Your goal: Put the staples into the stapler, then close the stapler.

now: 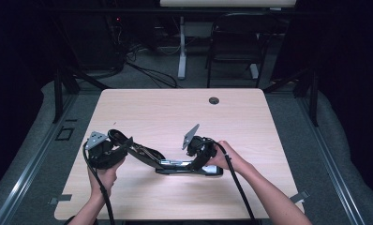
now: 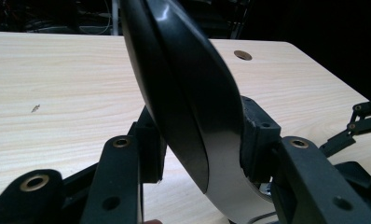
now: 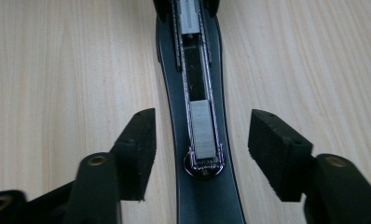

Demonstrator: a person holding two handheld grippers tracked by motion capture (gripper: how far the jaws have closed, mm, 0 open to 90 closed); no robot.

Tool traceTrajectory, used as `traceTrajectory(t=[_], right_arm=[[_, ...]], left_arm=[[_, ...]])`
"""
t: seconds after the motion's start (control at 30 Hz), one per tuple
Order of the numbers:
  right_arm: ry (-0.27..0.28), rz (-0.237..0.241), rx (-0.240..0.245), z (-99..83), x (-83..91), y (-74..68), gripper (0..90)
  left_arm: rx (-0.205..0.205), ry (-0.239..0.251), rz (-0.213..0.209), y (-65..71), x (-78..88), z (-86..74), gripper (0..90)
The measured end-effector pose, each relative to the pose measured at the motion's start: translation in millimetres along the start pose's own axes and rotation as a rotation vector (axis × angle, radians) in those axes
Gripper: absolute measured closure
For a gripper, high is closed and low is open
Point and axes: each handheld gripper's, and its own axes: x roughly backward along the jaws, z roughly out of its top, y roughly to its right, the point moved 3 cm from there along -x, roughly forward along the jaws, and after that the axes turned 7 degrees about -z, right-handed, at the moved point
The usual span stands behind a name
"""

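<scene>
**Black stapler lies opened on the pale table, lid held up at the left**

Black plastic fills the left side of the job: the left gripper has its jaws pinching the stapler's lid, pads pressed on both faces, and holds it swung up and back from the base. The stapler sits near the front middle of the table, hinged open. Its base lies flat with the magazine exposed, and a short strip of staples rests at the front end of the channel. The right gripper hovers over that end, jaws spread on either side of the base and touching nothing.

Risks from here, as I judge them: the lid is smooth and curved, so a slack left grip could let it slip and snap down on the right jaws. Closing the right jaws carelessly could nudge the base sideways or knock the staples askew, jamming the channel.
</scene>
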Motion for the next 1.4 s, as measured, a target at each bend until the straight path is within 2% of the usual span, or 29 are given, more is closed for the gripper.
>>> traceTrajectory(t=[0.07,0.27,0.5,0.8,0.93,1.2,1.4], right_arm=[[-0.001,-0.026,-0.029,-1.9,2.6,0.5,34.0],[0.015,-0.057,-0.111,-8.5,13.8,1.0,24.8],[0.029,-0.091,-0.161,-11.1,30.6,-4.4,18.1],[0.007,-0.116,-0.205,-23.4,38.2,-8.3,18.1],[0.028,-0.097,-0.234,-28.8,43.9,-8.4,18.5],[0.014,-0.116,-0.224,-33.4,47.0,-9.1,24.8],[-0.006,-0.113,-0.223,-32.9,43.4,-8.8,25.9]], left_arm=[[-0.004,0.001,0.001,0.3,0.1,-0.1,58.6],[-0.013,-0.007,0.008,1.0,0.7,0.0,58.3],[-0.017,0.000,0.015,1.9,0.0,0.3,58.2],[-0.021,-0.001,0.011,1.9,-0.7,0.8,58.2],[-0.021,-0.008,0.012,1.0,-0.3,0.5,58.2],[-0.027,-0.007,0.014,2.3,-0.6,1.1,58.1],[-0.052,-0.002,0.021,6.6,-1.4,2.3,57.7]])
